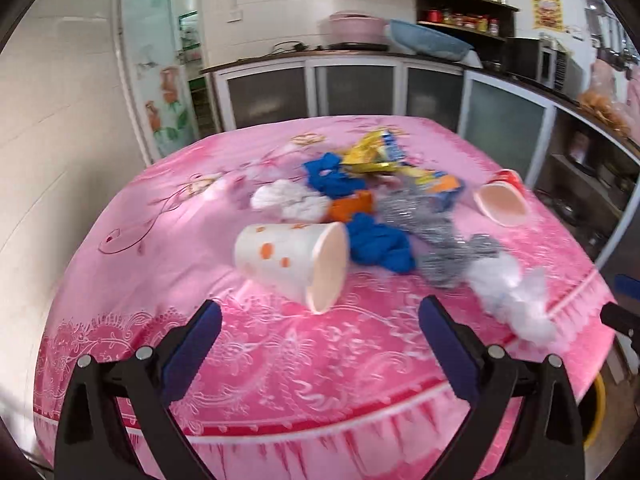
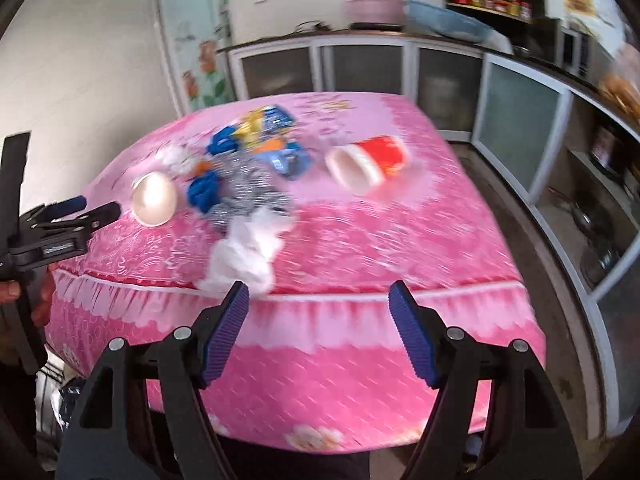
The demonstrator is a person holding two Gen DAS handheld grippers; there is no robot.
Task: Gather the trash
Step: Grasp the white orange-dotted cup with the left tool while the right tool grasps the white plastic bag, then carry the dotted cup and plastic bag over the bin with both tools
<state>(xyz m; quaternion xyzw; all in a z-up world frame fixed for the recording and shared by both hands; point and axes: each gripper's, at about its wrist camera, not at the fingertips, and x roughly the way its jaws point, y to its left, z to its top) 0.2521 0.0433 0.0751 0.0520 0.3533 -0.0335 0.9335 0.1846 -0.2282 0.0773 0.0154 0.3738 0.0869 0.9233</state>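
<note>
Fingers (image 1: 208, 320) wide, empty; dotted cup (image 1: 292, 260) lies sideways, mouth facing right.

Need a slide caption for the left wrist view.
Open left tongs face a tipped white cup and trash pile on pink cloth.

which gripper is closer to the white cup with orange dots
Left. The left gripper hangs open just short of the white cup; the right gripper is back at the table edge, beyond the white tissue.

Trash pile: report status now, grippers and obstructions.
Left gripper and right gripper open, empty. Trash pile uncollected on pink tablecloth. White cup lies nearest left. Nothing blocking.
</note>
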